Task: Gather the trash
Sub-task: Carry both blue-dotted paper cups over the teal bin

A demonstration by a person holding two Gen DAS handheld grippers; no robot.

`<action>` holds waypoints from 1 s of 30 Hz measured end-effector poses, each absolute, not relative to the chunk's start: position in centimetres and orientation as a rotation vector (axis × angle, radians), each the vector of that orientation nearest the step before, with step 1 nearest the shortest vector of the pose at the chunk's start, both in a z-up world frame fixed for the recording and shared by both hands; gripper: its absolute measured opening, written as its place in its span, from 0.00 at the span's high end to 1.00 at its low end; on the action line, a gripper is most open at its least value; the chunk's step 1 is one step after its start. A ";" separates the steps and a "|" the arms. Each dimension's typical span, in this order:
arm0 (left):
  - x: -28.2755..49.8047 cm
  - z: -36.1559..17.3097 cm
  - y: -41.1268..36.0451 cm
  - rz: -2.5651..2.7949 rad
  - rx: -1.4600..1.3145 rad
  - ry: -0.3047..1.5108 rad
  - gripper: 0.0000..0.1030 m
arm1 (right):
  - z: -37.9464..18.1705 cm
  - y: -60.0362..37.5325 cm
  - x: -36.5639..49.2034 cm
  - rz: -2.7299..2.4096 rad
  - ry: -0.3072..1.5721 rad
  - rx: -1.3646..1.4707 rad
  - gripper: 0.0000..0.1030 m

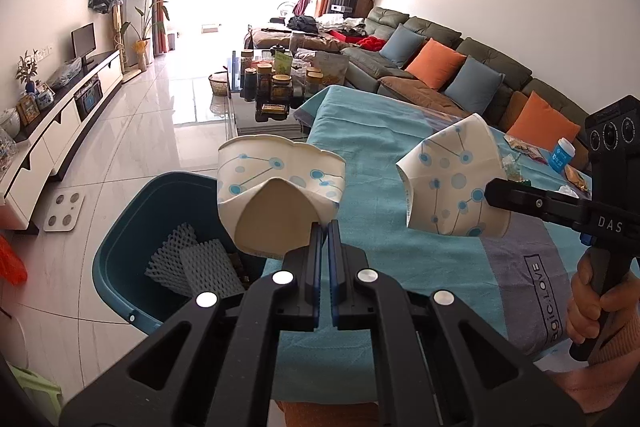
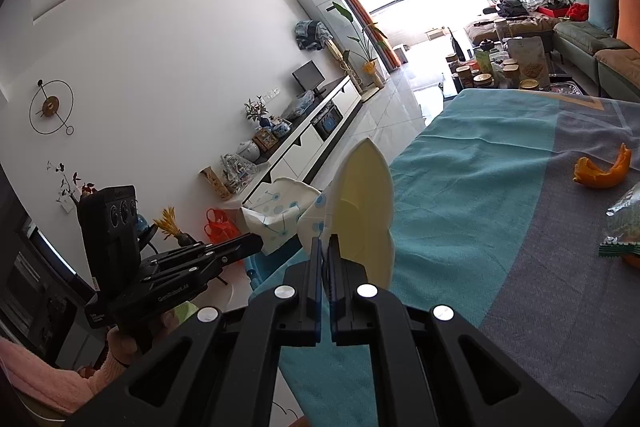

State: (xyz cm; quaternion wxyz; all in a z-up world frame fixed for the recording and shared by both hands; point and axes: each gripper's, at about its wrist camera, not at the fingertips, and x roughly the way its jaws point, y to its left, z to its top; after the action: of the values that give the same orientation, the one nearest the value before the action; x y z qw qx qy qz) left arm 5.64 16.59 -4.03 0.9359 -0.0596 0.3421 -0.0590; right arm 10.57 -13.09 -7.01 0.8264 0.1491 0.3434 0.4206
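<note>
Between each gripper's fingers [image 1: 316, 239], a crushed paper cup [image 1: 276, 187], pinched

My left gripper [image 1: 325, 227] and right gripper [image 2: 325, 241] are matte black with blue finger pads and silver screws. "DAS" is printed at three o'clock; my sleeve [image 2: 48, 379] is pink.

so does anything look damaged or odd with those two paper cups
Both are crushed. The left hand-held gripper pinches a flattened paper cup near the blue bin; the right hand-held gripper holds another squashed cup over the table edge.
</note>
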 end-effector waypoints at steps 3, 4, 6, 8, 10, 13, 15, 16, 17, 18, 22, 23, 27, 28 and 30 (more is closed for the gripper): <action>5.5 -4.1 17.2 -0.106 -0.129 0.698 0.96 | -6.9 -12.3 10.7 0.907 0.731 0.309 0.98; 5.5 -4.1 17.4 -0.101 -0.131 0.699 0.96 | -6.9 -12.2 10.8 0.911 0.733 0.306 0.98; 5.4 -4.2 17.7 -0.091 -0.135 0.699 0.96 | -6.9 -11.8 11.0 0.921 0.738 0.304 0.98; 5.4 -4.2 18.0 -0.081 -0.138 0.699 0.96 | -6.9 -11.2 10.9 0.928 0.740 0.299 0.98; 5.4 -4.3 18.4 -0.072 -0.142 0.699 0.96 | -6.9 -10.7 10.9 0.937 0.747 0.299 0.98; 5.4 -4.4 19.0 -0.056 -0.148 0.702 0.96 | -6.8 -10.1 11.1 0.946 0.752 0.292 0.98; 5.4 -4.5 19.4 -0.047 -0.153 0.702 0.96 | -6.7 -9.8 11.2 0.952 0.752 0.286 0.98; 5.4 -4.5 19.6 -0.043 -0.155 0.702 0.96 | -6.6 -9.7 11.2 0.956 0.752 0.284 0.98; 5.4 -4.6 19.8 -0.040 -0.158 0.702 0.96 | -6.6 -9.5 11.2 0.959 0.753 0.282 0.98; 5.3 -4.6 19.9 -0.036 -0.160 0.703 0.96 | -6.6 -9.4 11.2 0.963 0.753 0.279 0.98; 5.4 -4.8 20.3 -0.023 -0.164 0.705 0.96 | -6.6 -8.3 11.2 0.978 0.755 0.264 0.98; 5.3 -4.9 20.3 -0.020 -0.164 0.706 0.96 | -6.6 -8.1 11.3 0.982 0.756 0.260 0.98; 5.4 -5.0 20.6 -0.010 -0.169 0.707 0.96 | -6.5 -7.2 11.3 0.994 0.762 0.248 0.98; 5.4 -5.1 20.7 -0.006 -0.170 0.707 0.96 | -6.5 -7.1 11.3 0.997 0.763 0.245 0.98; 5.4 -5.3 21.1 -0.001 -0.175 0.709 0.96 | -6.5 -6.8 11.3 1.003 0.766 0.241 0.98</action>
State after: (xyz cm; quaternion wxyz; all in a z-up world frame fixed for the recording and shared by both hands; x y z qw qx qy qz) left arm 5.36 21.06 -5.26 0.9341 -0.0855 0.3467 -0.0007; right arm 11.35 -6.79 -6.48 0.8008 0.1125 0.3571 0.4676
